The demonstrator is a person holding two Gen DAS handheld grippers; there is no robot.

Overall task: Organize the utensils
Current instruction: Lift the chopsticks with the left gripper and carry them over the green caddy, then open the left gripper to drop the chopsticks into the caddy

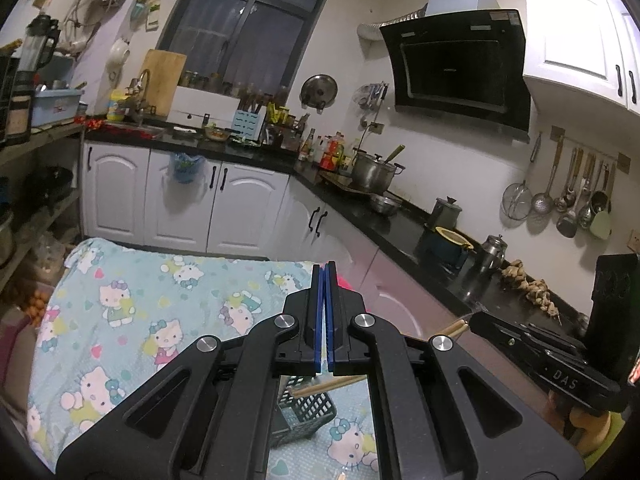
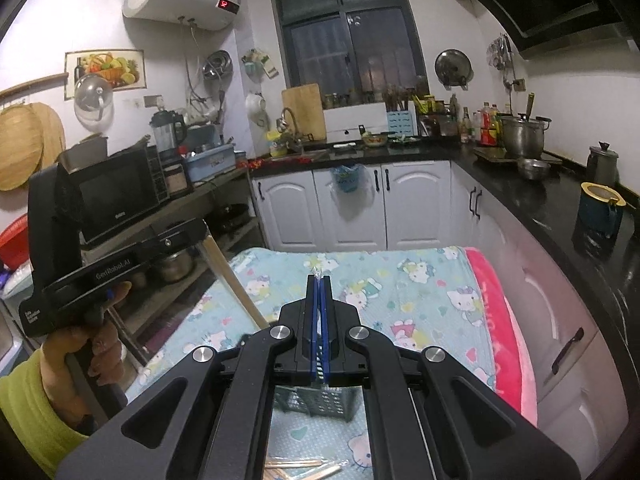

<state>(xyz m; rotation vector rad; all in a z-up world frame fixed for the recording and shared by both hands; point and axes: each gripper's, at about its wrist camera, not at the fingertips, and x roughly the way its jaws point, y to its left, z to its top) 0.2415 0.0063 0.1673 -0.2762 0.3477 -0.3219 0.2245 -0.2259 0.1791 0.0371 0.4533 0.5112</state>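
While right claw (image 2: 319,280) pinches thin clear utensil, left claw (image 1: 324,268) pressed together on nothing visible: lower straight into dark mesh plastic basket (image 2: 316,402) at 6 o'clock.

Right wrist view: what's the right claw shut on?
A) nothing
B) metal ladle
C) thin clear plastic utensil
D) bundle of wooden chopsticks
C: a thin clear plastic utensil pokes out past the tips of the right claw, whose blue pads are clamped on it.
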